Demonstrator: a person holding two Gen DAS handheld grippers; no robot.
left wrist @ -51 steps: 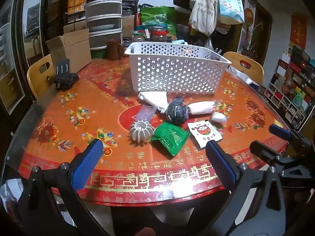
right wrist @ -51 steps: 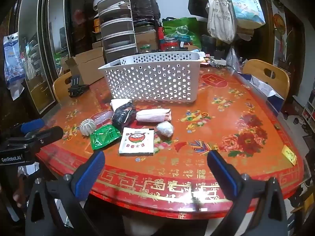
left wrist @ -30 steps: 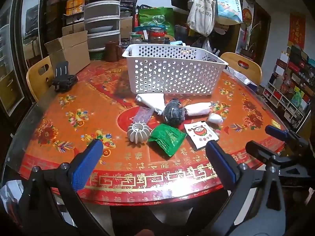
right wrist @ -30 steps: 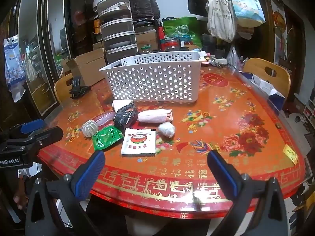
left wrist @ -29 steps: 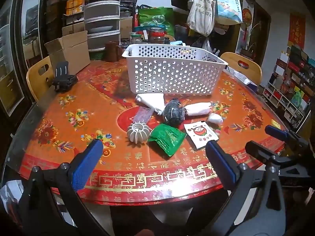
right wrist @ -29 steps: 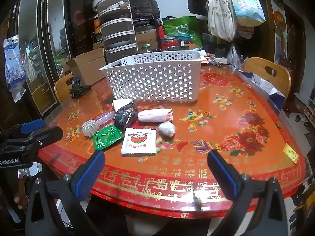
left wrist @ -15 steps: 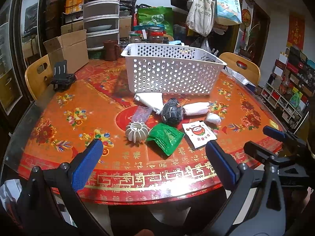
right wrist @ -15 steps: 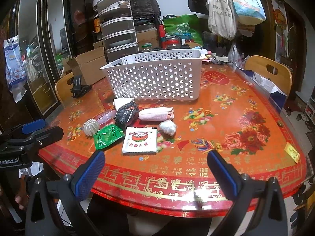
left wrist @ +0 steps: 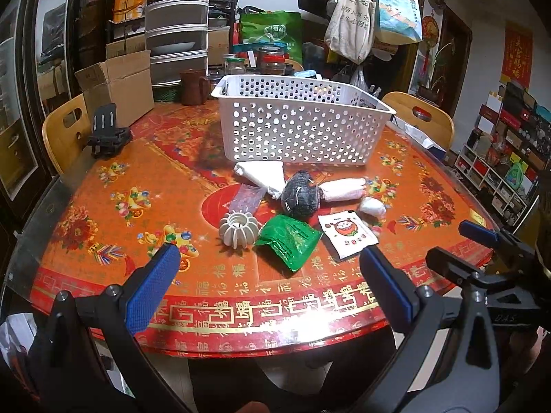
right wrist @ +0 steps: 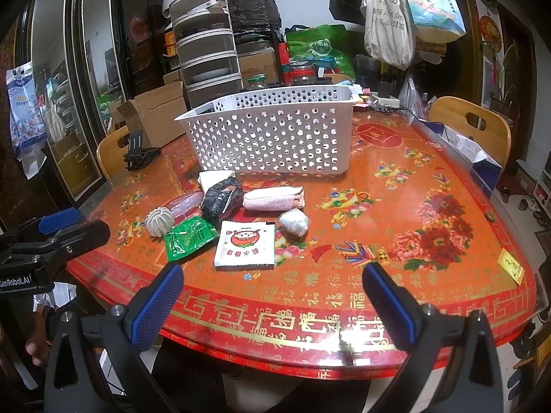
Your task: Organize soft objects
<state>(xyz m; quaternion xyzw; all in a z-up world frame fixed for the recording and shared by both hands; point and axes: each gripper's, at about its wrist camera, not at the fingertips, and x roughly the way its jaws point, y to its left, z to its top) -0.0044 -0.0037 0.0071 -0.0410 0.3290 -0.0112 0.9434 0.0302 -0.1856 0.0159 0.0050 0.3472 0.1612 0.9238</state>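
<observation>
Nothing picked up yet — soft things lie mid-frame before the white basket [right wrist: 272, 134].
Left gripper [left wrist: 268, 285] and right gripper [right wrist: 272, 296] gape empty at bottom; next, I'd guess, reach for the white packet [right wrist: 246, 243].

A lived-in home dining rm: round red floral table [left wrist: 103, 206] w/ wooden chairs [right wrist: 471, 120], stacked drawers [right wrist: 206, 55] & cardboard boxes [left wrist: 117, 82] at its far edge, tote bags [right wrist: 389, 13] hanging, probably from a door.

Red table [left wrist: 103, 213] carries white basket [left wrist: 303, 130], scattered soft packets [right wrist: 245, 243]
</observation>
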